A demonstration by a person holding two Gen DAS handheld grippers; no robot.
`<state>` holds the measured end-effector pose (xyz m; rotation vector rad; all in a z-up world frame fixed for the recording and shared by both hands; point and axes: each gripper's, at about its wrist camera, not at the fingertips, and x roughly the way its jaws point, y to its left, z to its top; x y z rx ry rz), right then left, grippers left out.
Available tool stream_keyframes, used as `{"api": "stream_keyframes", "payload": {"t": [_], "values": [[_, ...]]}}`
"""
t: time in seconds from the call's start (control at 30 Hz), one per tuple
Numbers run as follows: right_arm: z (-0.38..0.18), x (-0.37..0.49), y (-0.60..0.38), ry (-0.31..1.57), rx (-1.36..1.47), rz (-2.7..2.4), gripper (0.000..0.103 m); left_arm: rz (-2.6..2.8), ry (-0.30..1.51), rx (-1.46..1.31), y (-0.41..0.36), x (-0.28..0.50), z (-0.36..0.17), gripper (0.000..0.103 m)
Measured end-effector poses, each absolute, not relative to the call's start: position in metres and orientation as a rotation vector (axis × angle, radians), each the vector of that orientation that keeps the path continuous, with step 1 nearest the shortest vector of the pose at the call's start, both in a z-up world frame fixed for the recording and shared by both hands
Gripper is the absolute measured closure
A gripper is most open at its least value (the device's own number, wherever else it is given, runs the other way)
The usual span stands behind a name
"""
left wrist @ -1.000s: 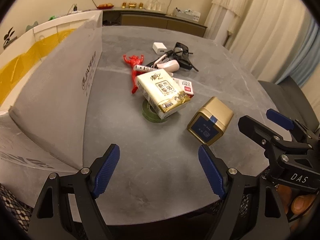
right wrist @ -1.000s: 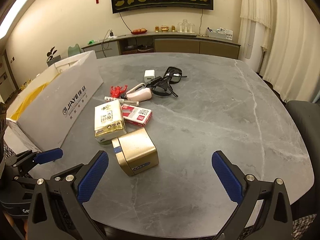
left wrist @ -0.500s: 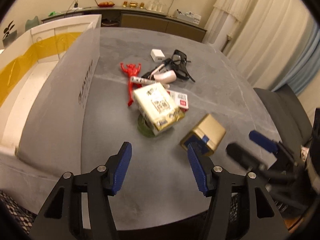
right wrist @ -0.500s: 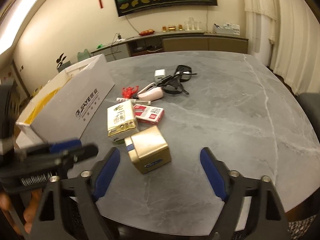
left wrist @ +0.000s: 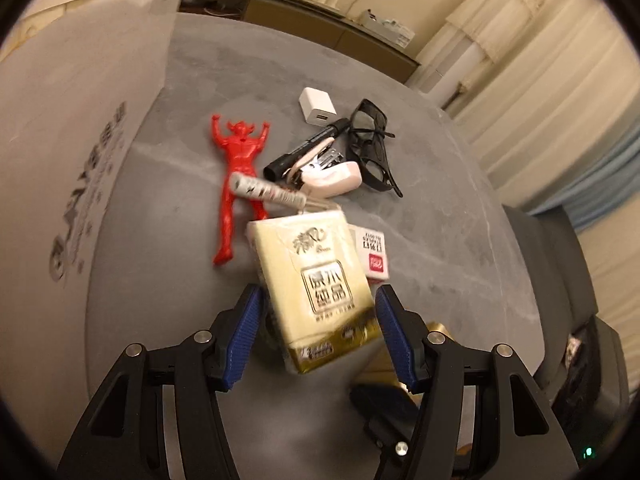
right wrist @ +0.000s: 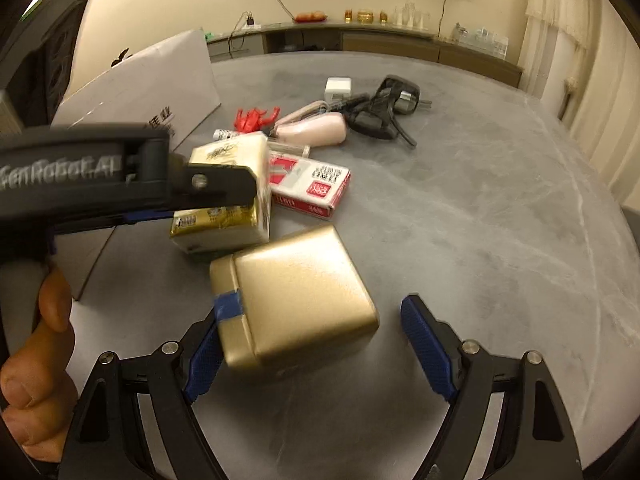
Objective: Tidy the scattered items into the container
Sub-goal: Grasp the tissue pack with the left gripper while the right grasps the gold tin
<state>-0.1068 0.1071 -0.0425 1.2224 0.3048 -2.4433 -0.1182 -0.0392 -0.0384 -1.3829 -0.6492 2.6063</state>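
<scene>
Progress: I judge the task barely begun. Every loose item I can see lies out on the grey surface (right wrist: 500,208); the white cardboard box (left wrist: 80,128), which I take to be the container, stands to the left of my left tool, and its inside is not in view.

Left tool (left wrist: 318,334): jaws part open, straddling the near end of the cream tissue pack (left wrist: 316,276). The blue pads sit close to either side of the pack, but I see a slight gap on each side, so I log no firm hold. The pack's long axis runs away from the tool, tipped slightly leftward, gold end nearest the fingers. It appears propped on something dark beneath; I cannot tell what.

Right tool (right wrist: 320,350): jaws wide open around the gold tin (right wrist: 294,296). The left pad is at or against the tin's taped edge; the right pad stands clear of it. The tin is nearly cubic, its lid end facing left of the tool.

Left to do, all beyond the left tool: red figure (left wrist: 236,176), red-and-white card box (left wrist: 372,254), pink stapler (left wrist: 332,176), black marker (left wrist: 308,146), white charger (left wrist: 318,106), dark glasses (left wrist: 372,148), a small printed tube (left wrist: 266,190).
</scene>
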Motion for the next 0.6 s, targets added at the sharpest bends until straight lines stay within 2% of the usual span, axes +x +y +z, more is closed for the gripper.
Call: {"api": "stream_keyframes", "payload": {"t": [0.03, 0.07, 0.1, 0.13, 0.2, 0.23, 0.3, 0.6], "values": [[-0.041, -0.107, 0.108, 0.279, 1.221, -2.428, 0.022, 2.617, -0.637, -1.378, -0.038, -0.120, -0.039, 0.042], [-0.039, -0.106, 0.109, 0.250, 1.216, -2.420, 0.037, 2.629, -0.624, -1.374, -0.037, -0.122, -0.039, 0.042], [-0.037, -0.106, 0.111, 0.226, 1.215, -2.414, 0.048, 2.639, -0.602, -1.368, -0.035, -0.124, -0.040, 0.042], [-0.035, -0.106, 0.111, 0.210, 1.217, -2.412, 0.051, 2.646, -0.574, -1.358, -0.034, -0.124, -0.041, 0.042], [-0.034, -0.106, 0.115, 0.156, 1.217, -2.404, 0.051, 2.651, -0.533, -1.338, -0.034, -0.124, -0.040, 0.044], [-0.033, -0.104, 0.117, 0.120, 1.227, -2.394, 0.051, 2.655, -0.520, -1.326, -0.034, -0.123, -0.039, 0.050], [-0.033, -0.104, 0.120, 0.073, 1.234, -2.389, 0.051, 2.669, -0.507, -1.300, -0.036, -0.120, -0.032, 0.055], [-0.018, -0.115, 0.135, -0.147, 1.240, -2.355, 0.051, 2.728, -0.536, -1.100, -0.051, -0.097, 0.014, 0.057]]}}
